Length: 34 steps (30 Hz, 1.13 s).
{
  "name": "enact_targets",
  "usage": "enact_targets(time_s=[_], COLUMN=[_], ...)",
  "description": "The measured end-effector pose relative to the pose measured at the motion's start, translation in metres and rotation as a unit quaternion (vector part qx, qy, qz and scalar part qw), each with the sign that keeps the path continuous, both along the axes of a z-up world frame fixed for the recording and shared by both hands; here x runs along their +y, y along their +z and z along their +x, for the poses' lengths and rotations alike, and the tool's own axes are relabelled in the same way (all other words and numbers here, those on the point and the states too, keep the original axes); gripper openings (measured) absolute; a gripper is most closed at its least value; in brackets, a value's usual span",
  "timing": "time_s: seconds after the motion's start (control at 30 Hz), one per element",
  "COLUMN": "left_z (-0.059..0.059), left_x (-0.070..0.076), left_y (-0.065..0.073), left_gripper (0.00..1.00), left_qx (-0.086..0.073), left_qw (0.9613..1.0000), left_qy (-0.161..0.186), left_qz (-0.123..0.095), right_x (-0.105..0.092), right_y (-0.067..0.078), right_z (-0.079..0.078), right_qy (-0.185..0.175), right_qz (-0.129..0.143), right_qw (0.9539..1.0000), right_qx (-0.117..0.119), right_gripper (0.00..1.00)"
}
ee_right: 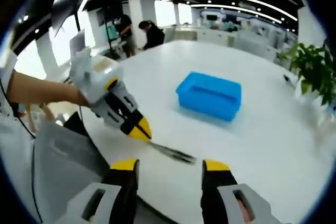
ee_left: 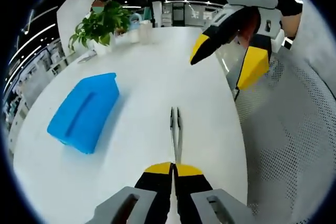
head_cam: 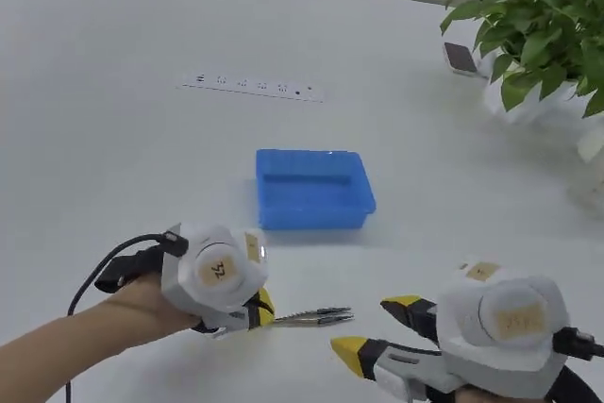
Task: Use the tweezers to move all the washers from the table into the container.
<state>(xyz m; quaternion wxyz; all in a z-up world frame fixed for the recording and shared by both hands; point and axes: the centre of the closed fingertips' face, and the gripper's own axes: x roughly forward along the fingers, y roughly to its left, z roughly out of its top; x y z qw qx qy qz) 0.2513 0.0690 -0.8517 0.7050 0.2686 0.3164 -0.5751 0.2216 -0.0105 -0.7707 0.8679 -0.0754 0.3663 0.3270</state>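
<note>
Two grippers sit low over the near side of the white table (head_cam: 113, 120), and we read the coming move as turning on the tweezers (head_cam: 313, 316). The left gripper (head_cam: 262, 310) has its yellow-tipped jaws pressed together on the rear end of the tweezers, so the tool juts straight out along the line of the jaws. In the head view its long axis runs sideways across the near table. Its tips point toward the right gripper (head_cam: 376, 326), which hovers just beside them without touching. The right gripper's jaws stand wide apart and hold nothing. In the right gripper view the tips of the tweezers lie just ahead of the gap between those jaws. The two arms of the tweezers lie nearly together, with only a thin slit between them in the left gripper view.

The blue container (head_cam: 311, 186) sits farther across the table, beyond both grippers and well apart from the tips. It lies off to one side of the tool's axis, not ahead of it, and it looks empty to us. Whether any washers lie on the tabletop we cannot tell, as nothing that small resolves. We judge the left gripper, which holds the tool, to be the one placed for any pick.
</note>
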Motion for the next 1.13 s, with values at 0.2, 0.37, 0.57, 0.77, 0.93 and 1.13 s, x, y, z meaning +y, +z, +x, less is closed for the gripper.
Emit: enact_targets(time_s=[0.2,0.37,0.57,0.77,0.93,1.13], left_z=[-0.004,-0.009,-0.013,-0.010,-0.015,-0.017], left_x=[0.009,0.022,0.051,0.075,0.085,0.089], left_y=[0.026,0.058,0.092,0.112,0.117,0.123], left_gripper=[0.21,0.56,0.86,0.98,0.99,0.99], left_qx=[0.043,0.061,0.025,-0.020,-0.029,-0.046], left_qw=[0.9933,0.9746,0.9468,0.9170,0.9077,0.8989], left_qy=[0.097,0.194,0.300,0.374,0.397,0.414], left_qz=[-0.045,-0.093,-0.114,-0.136,-0.132,-0.134], right_x=[-0.012,-0.023,-0.035,-0.042,-0.044,-0.043], right_y=[0.030,0.036,0.027,0.031,0.032,0.027], right_z=[0.001,0.003,0.004,0.010,0.014,0.013], right_qy=[-0.028,-0.041,-0.062,-0.081,-0.089,-0.086], right_qz=[0.020,0.022,0.022,0.036,0.040,0.039], right_qw=[0.9990,0.9980,0.9971,0.9946,0.9932,0.9938], right_qx=[-0.030,-0.044,-0.038,-0.054,-0.064,-0.057], right_gripper=[0.54,0.66,0.76,0.82,0.90,0.97])
